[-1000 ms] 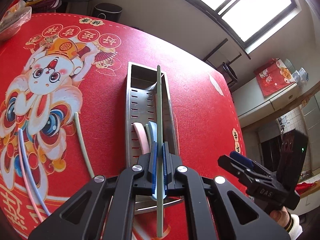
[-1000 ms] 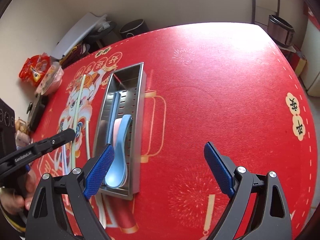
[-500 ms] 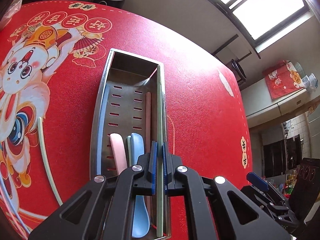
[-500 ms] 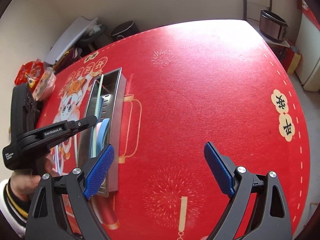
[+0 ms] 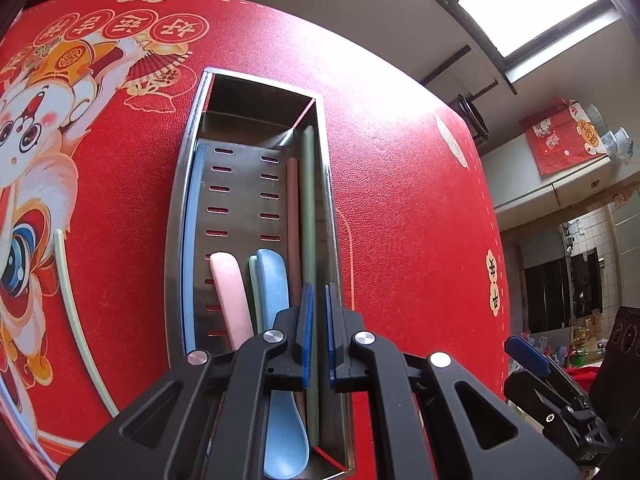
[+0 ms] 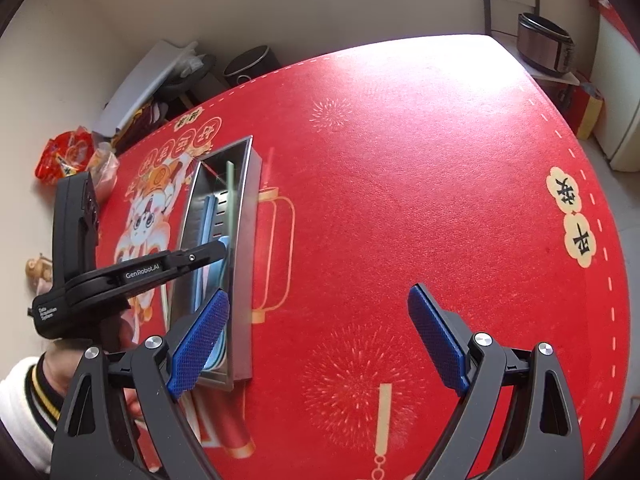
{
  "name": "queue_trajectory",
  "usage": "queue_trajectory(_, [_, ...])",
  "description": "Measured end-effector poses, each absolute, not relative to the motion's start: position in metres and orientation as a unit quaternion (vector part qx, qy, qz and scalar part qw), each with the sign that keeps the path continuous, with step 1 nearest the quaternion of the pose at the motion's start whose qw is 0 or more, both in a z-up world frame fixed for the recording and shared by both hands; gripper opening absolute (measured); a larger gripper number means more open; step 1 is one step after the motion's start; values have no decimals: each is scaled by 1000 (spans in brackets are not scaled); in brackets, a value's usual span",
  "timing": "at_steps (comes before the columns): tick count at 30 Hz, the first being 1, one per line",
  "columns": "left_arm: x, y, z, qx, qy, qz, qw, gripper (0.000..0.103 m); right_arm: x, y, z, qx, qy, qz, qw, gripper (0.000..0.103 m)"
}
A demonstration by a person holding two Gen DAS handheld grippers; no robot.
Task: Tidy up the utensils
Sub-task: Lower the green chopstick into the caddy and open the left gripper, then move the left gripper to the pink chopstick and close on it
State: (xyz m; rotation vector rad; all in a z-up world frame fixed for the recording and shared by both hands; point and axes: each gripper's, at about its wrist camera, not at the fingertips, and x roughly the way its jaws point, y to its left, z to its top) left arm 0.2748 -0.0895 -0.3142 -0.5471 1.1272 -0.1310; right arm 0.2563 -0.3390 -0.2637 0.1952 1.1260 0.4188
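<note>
Release is underway: vs 0.5 s ago, the left gripper (image 5: 317, 336) pads are now seen slightly parted, and the green chopstick (image 5: 309, 216) is laid along the right wall of the metal tray (image 5: 176, 216), w/ its near end between the pads; whether a pad is touching it cannot be told. One more utensil is thus judged sorted, beside the brown chopstick (image 5: 293, 216), blue spoon (image 5: 276, 288) and pink spoon (image 5: 228, 288). A 2nd green chopstick (image 5: 76, 312) is left on the red surface (image 5: 400, 200), left of the tray. The right gripper (image 6: 318, 340) is held wide, empty, near the tray's right side.
</note>
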Motion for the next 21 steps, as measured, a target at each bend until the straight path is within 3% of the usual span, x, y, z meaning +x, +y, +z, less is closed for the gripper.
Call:
queue_trajectory(9, [253, -66, -275, -211, 498, -70, 838, 9, 237, -319, -245, 93, 510, 202, 831, 88])
queue_trajectory(12, [235, -51, -254, -177, 474, -69, 860, 24, 228, -307, -237, 89, 501, 207, 836, 88])
queue_trajectory(14, [219, -37, -239, -150, 454, -64, 876, 40, 221, -299, -232, 87, 495, 212, 838, 88])
queue_trajectory(19, [175, -2, -212, -91, 413, -49, 905, 62, 203, -275, -226, 78, 488, 230, 838, 88])
queue_trajectory(21, [157, 14, -209, -77, 407, -39, 909, 67, 197, -264, -226, 66, 485, 233, 840, 88])
